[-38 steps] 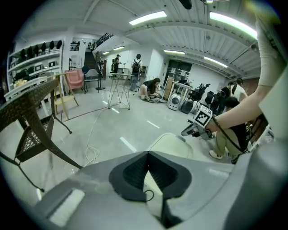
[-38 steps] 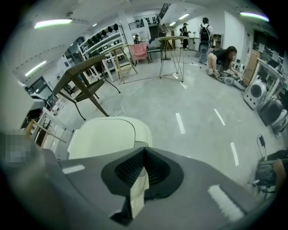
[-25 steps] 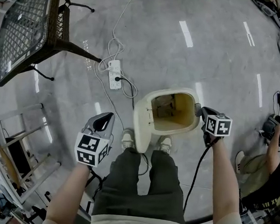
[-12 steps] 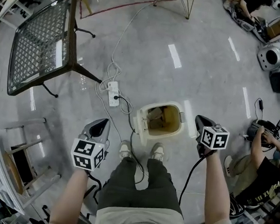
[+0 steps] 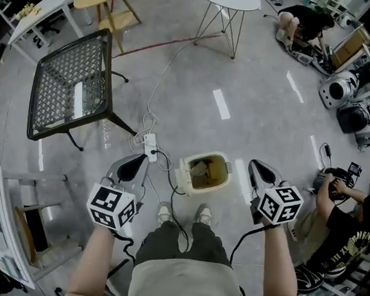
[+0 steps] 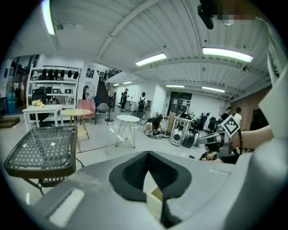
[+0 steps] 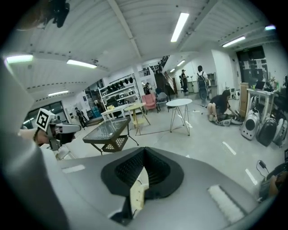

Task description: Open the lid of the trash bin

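Cream-coloured, the trash bin (image 5: 226, 173) stands on the grey floor (image 5: 253, 98) just ahead of the person's 2 shoes (image 5: 165, 212), between the 2 grippers in the head view. Its lid (image 5: 182, 176) is swung open to the bin's left side, so the tan inside shows from above.

The left gripper (image 5: 137, 160) hangs to the left of the bin, apart from it. In the left gripper view its 2 dark pads meet at the tips with nothing clamped, and a slice of the cream bin shows through the gap below them. The right gripper (image 5: 256, 165) hangs to the right of the bin, also clear of it, with its jaws likewise closed on nothing.

Each gripper carries a cube (image 5: 110, 206) printed with black-and-white square markers, the only print that can be made out. A white power strip (image 5: 151, 149) lies near the bin's far left corner, with a looped cable (image 5: 147, 120) beside it. A mesh-topped table (image 5: 71, 86) stands beyond that, and a seated person (image 5: 345, 226) is at the right.
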`<move>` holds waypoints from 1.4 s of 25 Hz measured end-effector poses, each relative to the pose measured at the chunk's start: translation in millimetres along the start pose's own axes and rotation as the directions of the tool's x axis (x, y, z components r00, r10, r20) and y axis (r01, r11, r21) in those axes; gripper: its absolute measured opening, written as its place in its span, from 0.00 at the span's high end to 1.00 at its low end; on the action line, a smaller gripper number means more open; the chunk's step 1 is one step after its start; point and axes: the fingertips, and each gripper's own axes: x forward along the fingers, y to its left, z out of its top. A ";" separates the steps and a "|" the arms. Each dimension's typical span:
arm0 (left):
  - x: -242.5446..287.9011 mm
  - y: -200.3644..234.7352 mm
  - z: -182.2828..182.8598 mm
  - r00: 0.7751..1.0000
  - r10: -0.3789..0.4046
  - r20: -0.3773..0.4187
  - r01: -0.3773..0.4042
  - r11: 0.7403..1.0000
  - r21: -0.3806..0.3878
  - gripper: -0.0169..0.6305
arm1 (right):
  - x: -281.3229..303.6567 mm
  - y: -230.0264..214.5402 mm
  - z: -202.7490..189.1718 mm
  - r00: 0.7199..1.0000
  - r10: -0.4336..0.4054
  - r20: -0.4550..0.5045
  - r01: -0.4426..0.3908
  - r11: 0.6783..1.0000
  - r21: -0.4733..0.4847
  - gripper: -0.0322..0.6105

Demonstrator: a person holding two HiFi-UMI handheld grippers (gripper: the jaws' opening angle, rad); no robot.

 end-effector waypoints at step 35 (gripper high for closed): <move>-135.1 -58.3 182.3 0.946 0.064 0.318 -0.137 0.968 0.212 0.97 | -155.9 172.1 192.9 0.904 0.234 0.357 -0.134 0.950 -0.283 0.95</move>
